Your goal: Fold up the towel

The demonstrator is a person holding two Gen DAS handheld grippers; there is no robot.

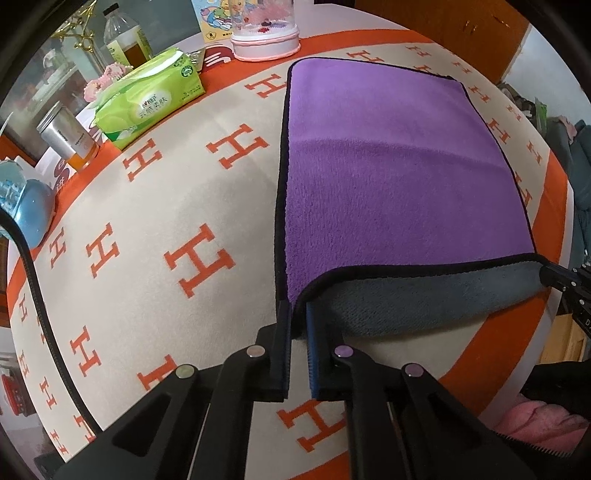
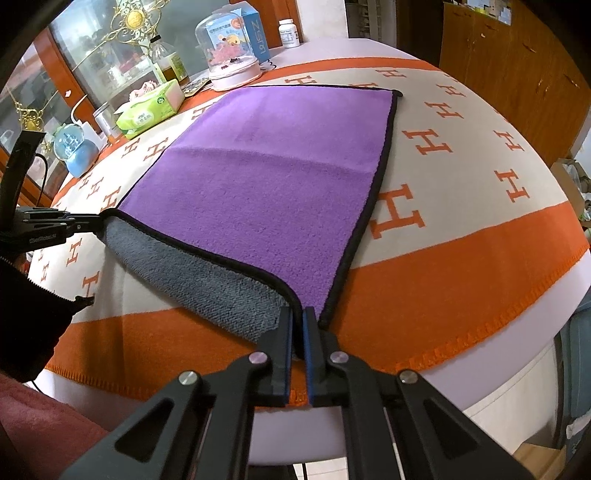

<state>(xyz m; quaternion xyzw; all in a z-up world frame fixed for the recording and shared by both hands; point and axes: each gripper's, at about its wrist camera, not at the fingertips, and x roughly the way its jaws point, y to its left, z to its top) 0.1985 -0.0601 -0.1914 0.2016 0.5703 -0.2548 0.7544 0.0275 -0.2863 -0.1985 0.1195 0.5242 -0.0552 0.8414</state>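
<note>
A purple towel (image 1: pixel 388 166) with a black hem and grey underside lies spread on the table; it also shows in the right wrist view (image 2: pixel 266 177). Its near edge is lifted so the grey side (image 1: pixel 406 299) shows. My left gripper (image 1: pixel 297 314) is shut on the towel's near left corner. My right gripper (image 2: pixel 299 317) is shut on the near right corner. The right gripper shows at the right edge of the left wrist view (image 1: pixel 569 284); the left gripper shows at the left of the right wrist view (image 2: pixel 62 223).
The table wears a cream and orange cloth with H marks (image 1: pixel 199 258). Along the far edge stand a green tissue pack (image 1: pixel 147 99), a dome ornament (image 1: pixel 264 33), a bottle (image 1: pixel 125 37), a tin (image 1: pixel 68 136) and a blue globe (image 1: pixel 26 206). Wooden cabinets (image 2: pixel 517 66) stand behind.
</note>
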